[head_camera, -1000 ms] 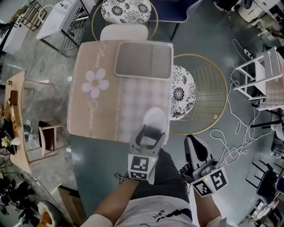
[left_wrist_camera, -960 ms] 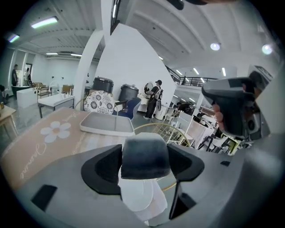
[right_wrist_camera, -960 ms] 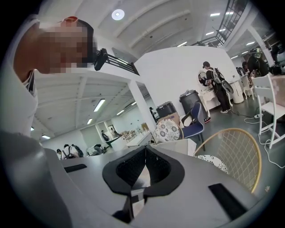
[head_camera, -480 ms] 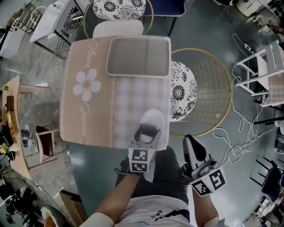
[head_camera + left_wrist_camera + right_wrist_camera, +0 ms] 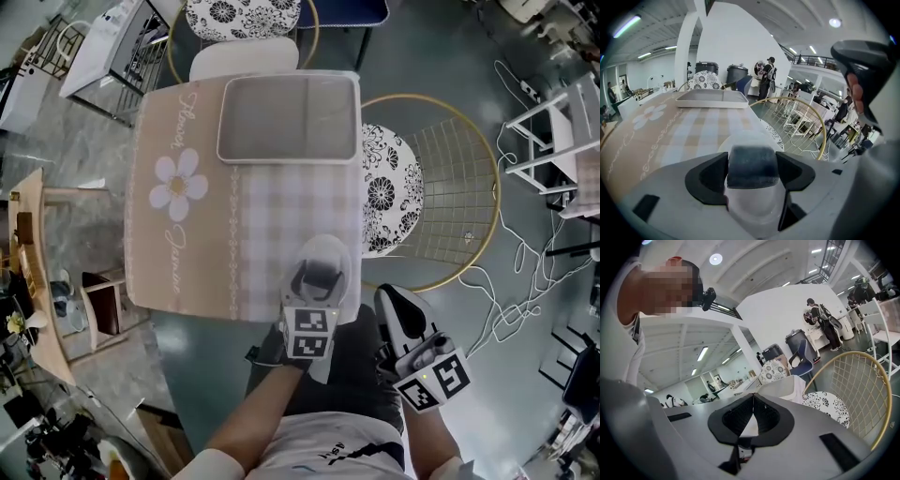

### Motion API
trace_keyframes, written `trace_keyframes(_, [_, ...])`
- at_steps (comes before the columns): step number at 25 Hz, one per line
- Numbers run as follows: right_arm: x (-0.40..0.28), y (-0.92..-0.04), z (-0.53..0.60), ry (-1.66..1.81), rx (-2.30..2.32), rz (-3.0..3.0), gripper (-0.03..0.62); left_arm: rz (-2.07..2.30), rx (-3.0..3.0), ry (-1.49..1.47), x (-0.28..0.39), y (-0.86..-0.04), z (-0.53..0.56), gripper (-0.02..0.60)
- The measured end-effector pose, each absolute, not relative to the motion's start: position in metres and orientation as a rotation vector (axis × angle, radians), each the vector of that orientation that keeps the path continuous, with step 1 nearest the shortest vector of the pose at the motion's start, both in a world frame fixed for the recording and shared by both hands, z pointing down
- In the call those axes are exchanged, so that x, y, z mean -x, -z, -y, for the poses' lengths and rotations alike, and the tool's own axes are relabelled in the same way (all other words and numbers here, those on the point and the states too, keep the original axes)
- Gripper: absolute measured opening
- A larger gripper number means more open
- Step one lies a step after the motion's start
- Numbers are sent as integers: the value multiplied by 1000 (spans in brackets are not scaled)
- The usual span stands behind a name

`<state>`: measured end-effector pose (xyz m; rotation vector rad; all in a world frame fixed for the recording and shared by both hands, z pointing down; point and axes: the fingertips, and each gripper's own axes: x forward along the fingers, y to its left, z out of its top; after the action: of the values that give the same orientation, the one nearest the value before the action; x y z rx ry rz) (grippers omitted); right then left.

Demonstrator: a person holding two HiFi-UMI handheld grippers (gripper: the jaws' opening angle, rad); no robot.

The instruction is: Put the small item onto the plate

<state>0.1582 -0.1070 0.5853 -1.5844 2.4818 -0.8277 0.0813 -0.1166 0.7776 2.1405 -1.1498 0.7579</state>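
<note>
The left gripper (image 5: 316, 278) is pinching the small item (image 5: 752, 165), a dark, soft-edged block held flush between the two black pads. That grip reads plainly in the left gripper view, while the head view gives only a dark patch between the fingers. The head view does supply the place: the gripper reaches over the white plate (image 5: 333, 246), which sits at the near right corner of the worktop (image 5: 187, 244), so the item is above the plate. Neither view settles whether it touches the plate's surface. In the left gripper view the plate's pale rim curves just beyond the block, and further on the checked cloth runs to a shallow grey tray (image 5: 289, 118) at the far edge of the worktop, well apart from the plate. The right gripper (image 5: 752, 397) has its jaws pressed together with nothing between them — its own view shows the two pads meeting in a single seam. From the head view it hangs off the worktop, to the right of the person's lap and above the floor. A gold-rimmed wire chair (image 5: 441, 187) with a floral cushion stands beside the worktop's right side.
</note>
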Motion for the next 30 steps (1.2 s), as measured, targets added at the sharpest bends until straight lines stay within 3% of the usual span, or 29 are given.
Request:
trace_keyframes(14, [-151, -572, 103, 868, 1558, -2521, 15, 1155, -2164, -787, -82, -755, 116, 302])
trace_keyframes(17, [-147, -565, 100, 881, 1552, -2521, 15, 1157, -2191, -766, -81, -733, 110, 231])
trace_keyframes(22, [-138, -547, 100, 890, 1535, -2536, 15, 1174, -2232, -684, -77, -687, 108, 35])
trace_keyframes(30, [-125, -500, 100, 853, 1522, -2607, 15, 1170, -2325, -589, -64, -598, 98, 5])
